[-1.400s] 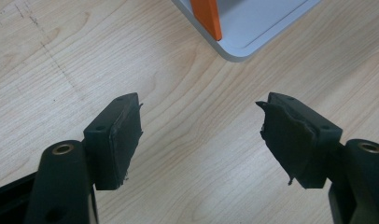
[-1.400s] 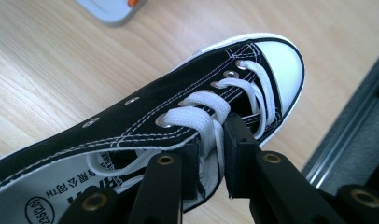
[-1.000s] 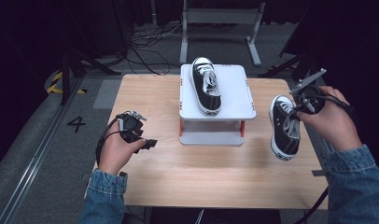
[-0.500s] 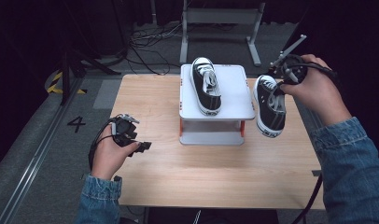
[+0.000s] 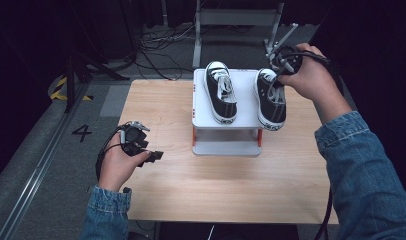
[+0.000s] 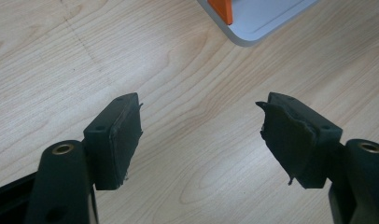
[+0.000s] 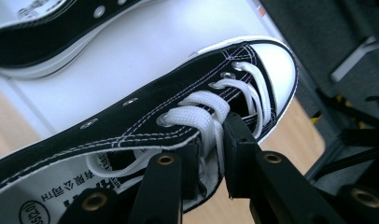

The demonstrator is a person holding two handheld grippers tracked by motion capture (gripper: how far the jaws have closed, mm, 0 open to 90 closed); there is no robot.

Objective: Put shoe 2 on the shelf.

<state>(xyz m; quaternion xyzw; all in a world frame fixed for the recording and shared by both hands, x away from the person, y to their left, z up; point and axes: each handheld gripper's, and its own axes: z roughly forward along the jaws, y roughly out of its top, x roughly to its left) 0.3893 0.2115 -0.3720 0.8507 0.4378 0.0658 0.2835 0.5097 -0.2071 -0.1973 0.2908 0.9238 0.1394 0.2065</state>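
Note:
A black canvas sneaker (image 5: pixel 269 99) with white laces and white toe cap hangs over the right side of the white stand's top (image 5: pixel 247 115); my right gripper (image 5: pixel 279 76) is shut on its tongue and laces (image 7: pixel 210 126). A matching sneaker (image 5: pixel 221 92) lies on the left half of that top, and its sole edge (image 7: pixel 52 44) shows beyond the held one. My left gripper (image 5: pixel 152 156) rests low over the wooden table (image 5: pixel 231 180) at the left. In the left gripper view its black pads (image 6: pixel 124 135) stand apart with bare wood between them, so it is open.
The white stand has orange posts (image 5: pixel 193 136) and a lower shelf (image 5: pixel 226 147); its corner (image 6: pixel 253 21) shows in the left gripper view. Metal frames and cables (image 5: pixel 156 42) lie on the dark floor behind the table. A floor mark "4" (image 5: pixel 82 132) is at the left.
My right gripper has carried the sneaker up and leftward from the table's right edge to above the stand's right side. The left hand has slid slightly toward the near edge.

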